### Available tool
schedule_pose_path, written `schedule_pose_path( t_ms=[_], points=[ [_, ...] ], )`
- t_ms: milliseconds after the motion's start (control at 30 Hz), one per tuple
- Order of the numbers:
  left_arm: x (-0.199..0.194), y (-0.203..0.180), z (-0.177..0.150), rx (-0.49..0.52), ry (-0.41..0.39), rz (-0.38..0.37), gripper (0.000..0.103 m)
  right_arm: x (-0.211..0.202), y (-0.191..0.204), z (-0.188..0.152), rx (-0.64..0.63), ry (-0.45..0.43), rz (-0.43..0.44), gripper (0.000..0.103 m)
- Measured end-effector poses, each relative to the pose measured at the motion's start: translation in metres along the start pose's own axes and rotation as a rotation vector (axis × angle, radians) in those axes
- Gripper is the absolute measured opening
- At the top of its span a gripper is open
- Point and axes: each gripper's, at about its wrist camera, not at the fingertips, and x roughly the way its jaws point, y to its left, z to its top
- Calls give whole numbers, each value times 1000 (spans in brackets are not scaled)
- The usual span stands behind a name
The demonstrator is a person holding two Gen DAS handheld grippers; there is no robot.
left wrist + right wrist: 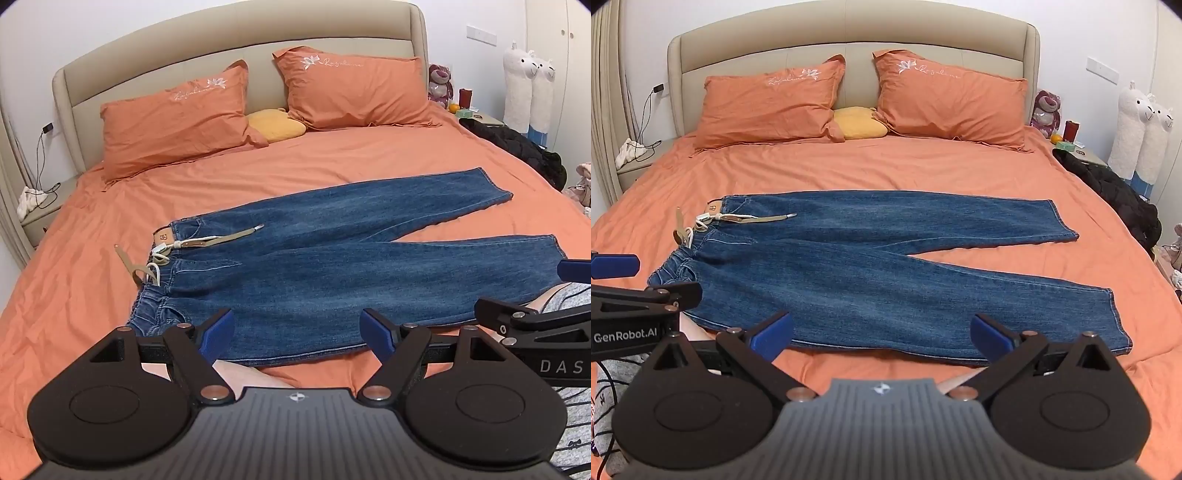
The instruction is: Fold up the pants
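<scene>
One pair of blue jeans (871, 258) lies flat across the orange bed (871, 166), unfolded, both legs spread in a V with the two hems pointing toward the bed's right edge and the waistband toward its left. One tan belt (757, 218) trails from the waistband, and one white drawstring (698, 225) is knotted there beside it.

Two grippers hover at the foot of the bed, nearer than the jeans' closest edge. The left gripper (297, 334) has its jaws spread wide, both blue pads (218, 332) apart, clamping nothing, poised just short of the near leg. The right gripper (882, 334) is just as wide, empty too, in front of that same leg.

Up at the head of the bed, against the beige headboard (849, 40), I count two orange pillows (768, 107), one each side, with one yellow cushion (858, 123) wedged between them. Off the bed's right side: one pink plush bear (1046, 110), two white alpaca plush toys (1141, 133) standing together, and one dark garment (1115, 192) slumped against the bed's edge. Off its left side, one charger cable (646, 118) hangs from the wall.
</scene>
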Motion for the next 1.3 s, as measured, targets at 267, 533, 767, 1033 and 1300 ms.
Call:
schedule_pose_path(
  t_ms=[267, 533, 767, 1033, 1300],
  points=[
    [0, -3, 3, 1, -5, -16, 90, -2, -1, -1, 3, 0, -9, 98],
    [-4, -5, 5, 0, -20, -19, 90, -5, -1, 0, 9, -8, -11, 98],
    [-4, -4, 4, 2, -19, -19, 90, -6, 0, 0, 9, -9, -13, 98],
    [-6, -6, 3, 6, -25, -17, 90, -9, -2, -1, 11, -15, -12, 98],
    [-7, -7, 3, 6, -26, -18, 90, -12, -3, -2, 13, -20, -12, 98]
  ],
)
